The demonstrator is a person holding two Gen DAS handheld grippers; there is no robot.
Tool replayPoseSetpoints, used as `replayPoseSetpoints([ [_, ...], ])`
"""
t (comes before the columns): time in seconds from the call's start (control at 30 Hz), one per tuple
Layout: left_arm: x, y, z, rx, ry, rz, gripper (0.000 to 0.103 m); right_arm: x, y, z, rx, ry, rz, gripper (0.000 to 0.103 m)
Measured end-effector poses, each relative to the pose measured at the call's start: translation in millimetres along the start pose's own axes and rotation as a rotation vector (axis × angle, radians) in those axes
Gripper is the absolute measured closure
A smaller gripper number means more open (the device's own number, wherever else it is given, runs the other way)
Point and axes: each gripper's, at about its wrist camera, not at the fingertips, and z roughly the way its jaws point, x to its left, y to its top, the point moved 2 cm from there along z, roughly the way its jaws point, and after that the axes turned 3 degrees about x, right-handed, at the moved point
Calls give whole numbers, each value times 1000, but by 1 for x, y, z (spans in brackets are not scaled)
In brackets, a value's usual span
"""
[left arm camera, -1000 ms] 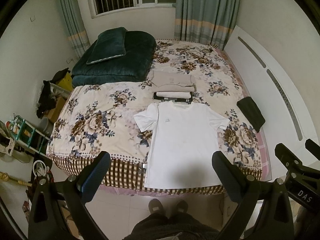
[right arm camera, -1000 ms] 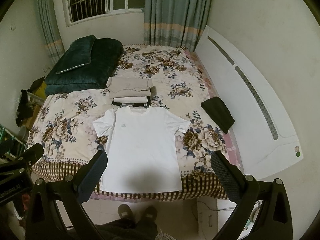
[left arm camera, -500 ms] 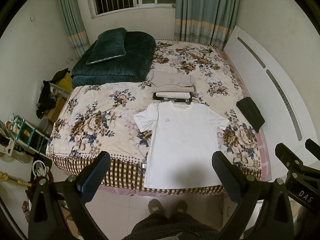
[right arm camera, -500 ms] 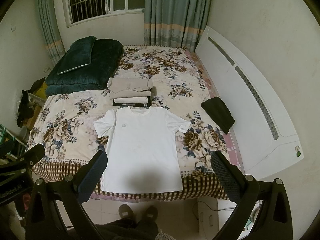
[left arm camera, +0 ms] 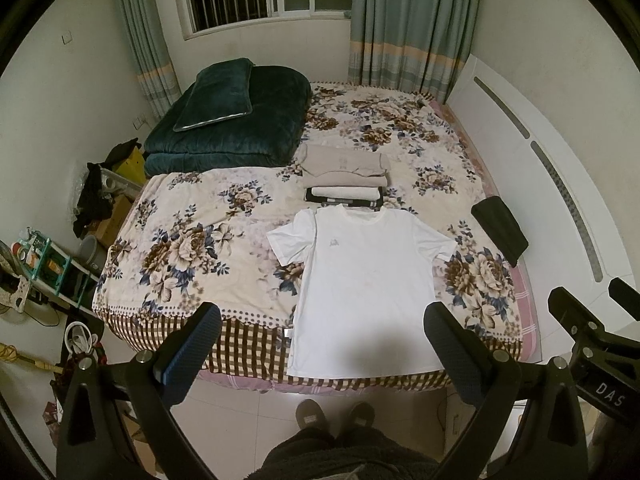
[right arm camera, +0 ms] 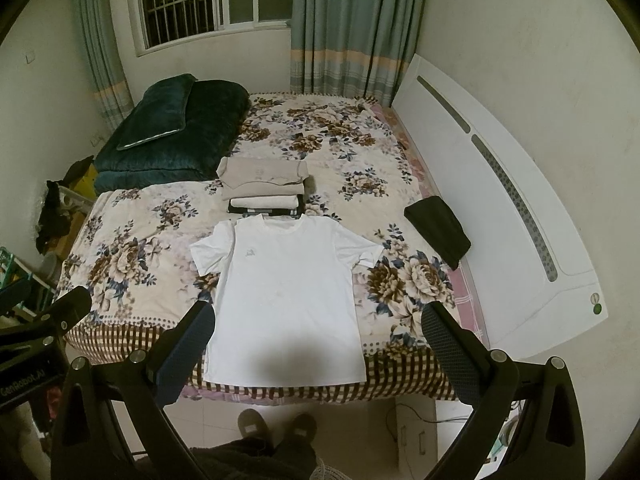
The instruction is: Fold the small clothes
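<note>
Nothing much has moved over the last second; both views sit nearly as before, with the bed drifting only a touch in my left feed. I hold the left gripper (left arm camera: pixel 322 334) high above the foot of the bed, jaws spread wide and grasping nothing, and the right gripper (right arm camera: pixel 318 332) beside it in the same released state, also empty.

From my left camera, the white T-shirt (left arm camera: pixel 362 288) lies flat and face up at about 12 o'clock, seen between the two fingers, collar toward the far side and hem hanging just over the near edge of the floral bedspread (left arm camera: pixel 192 248). Both short sleeves are spread out. My shadow falls across its lower part.

Just beyond the collar, still at 12 o'clock, sits a stack of folded clothes (left arm camera: pixel 344 174), beige pieces on top and a dark one at the bottom, the collar touching or nearly touching it. A folded dark green quilt (left arm camera: pixel 240 124) with a cushion on it fills the 11 o'clock corner. A small black folded item (left arm camera: pixel 500 230) rests at 2 o'clock near the white headboard (left arm camera: pixel 560 184). At 6 o'clock I see slippers (left arm camera: pixel 334 412) on the tiled floor.
</note>
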Motion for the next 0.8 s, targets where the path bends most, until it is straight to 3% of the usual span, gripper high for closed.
replayPoseSetpoints([
  [0.57,-6,5,-1,-2,-4,3,0,-1,-2,-1,-4,4,2,0],
  [0.7,-11,12,10,-57,38,3,0,2,7,5,3,2,37,0],
  [0.8,-12,21,38,-99,79,3,0,-12,15,34,14,-25,109,0],
])
